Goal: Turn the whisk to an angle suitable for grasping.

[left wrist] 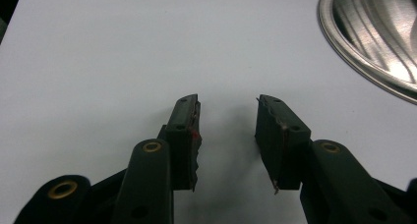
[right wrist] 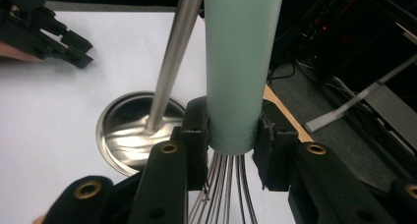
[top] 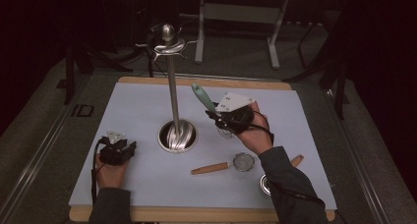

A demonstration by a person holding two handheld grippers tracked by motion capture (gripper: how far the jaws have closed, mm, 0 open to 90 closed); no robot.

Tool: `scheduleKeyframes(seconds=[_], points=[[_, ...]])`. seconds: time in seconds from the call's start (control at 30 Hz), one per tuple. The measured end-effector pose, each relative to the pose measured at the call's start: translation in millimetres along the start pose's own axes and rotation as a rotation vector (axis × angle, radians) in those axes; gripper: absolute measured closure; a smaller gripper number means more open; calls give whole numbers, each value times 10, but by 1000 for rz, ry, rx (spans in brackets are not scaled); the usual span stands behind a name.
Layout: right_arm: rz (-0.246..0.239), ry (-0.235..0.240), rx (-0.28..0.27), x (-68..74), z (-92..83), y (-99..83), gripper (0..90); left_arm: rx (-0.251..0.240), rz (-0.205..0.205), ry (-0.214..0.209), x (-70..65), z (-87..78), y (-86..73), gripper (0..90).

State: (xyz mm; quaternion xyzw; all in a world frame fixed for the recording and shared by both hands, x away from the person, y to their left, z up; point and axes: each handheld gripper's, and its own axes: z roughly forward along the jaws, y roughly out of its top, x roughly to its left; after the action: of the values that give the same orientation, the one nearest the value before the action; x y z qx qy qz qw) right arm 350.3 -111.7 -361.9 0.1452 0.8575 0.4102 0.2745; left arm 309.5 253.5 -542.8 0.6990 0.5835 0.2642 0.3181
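A whisk with a mint-green handle (top: 203, 97) and wire loops (top: 225, 133) is held tilted above the white mat (top: 137, 111), handle up, wires down. My right gripper (top: 220, 119) is shut on the handle's lower end (right wrist: 241, 62), just above the wires (right wrist: 223, 189). Left of it stands a metal utensil stand: a round base (top: 177, 135), a tall pole (top: 173, 91) and hooks at the top (top: 168, 43). My left gripper (top: 123, 146) rests low at the mat's left, open (left wrist: 227, 116), nothing between its fingers, with the base's rim (left wrist: 364, 47) nearby.
A small mesh strainer with a wooden handle (top: 216, 166) lies on the mat near the front. A second wooden handle (top: 296, 160) and a round metal piece (top: 265, 184) sit partly under the right sleeve. A metal frame (top: 236, 17) stands beyond the table.
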Motion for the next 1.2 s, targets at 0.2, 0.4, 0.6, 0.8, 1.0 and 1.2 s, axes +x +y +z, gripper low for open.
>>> scheduleKeyframes(seconds=[0.2, 0.4, 0.6, 0.8, 1.0, 1.2], points=[[14, 14, -12, 22, -6, 20, 693, 0, 0, 0, 0, 0, 0, 613], [25, 21, -25, 33, -27, 51, 694, 0, 0, 1, -2, 0, 0, 613], [45, 30, -50, 32, -33, 82, 693, 0, 1, 1, -1, 0, 0, 613], [54, 42, -67, 43, -35, 128, 693, 0, 2, 1, -1, 0, 0, 613], [60, 47, -82, 52, -47, 172, 693, 0, 3, 1, -2, -1, 0, 612], [81, 55, -105, 60, -56, 216, 693, 0, 4, 1, -3, -1, 0, 613]])
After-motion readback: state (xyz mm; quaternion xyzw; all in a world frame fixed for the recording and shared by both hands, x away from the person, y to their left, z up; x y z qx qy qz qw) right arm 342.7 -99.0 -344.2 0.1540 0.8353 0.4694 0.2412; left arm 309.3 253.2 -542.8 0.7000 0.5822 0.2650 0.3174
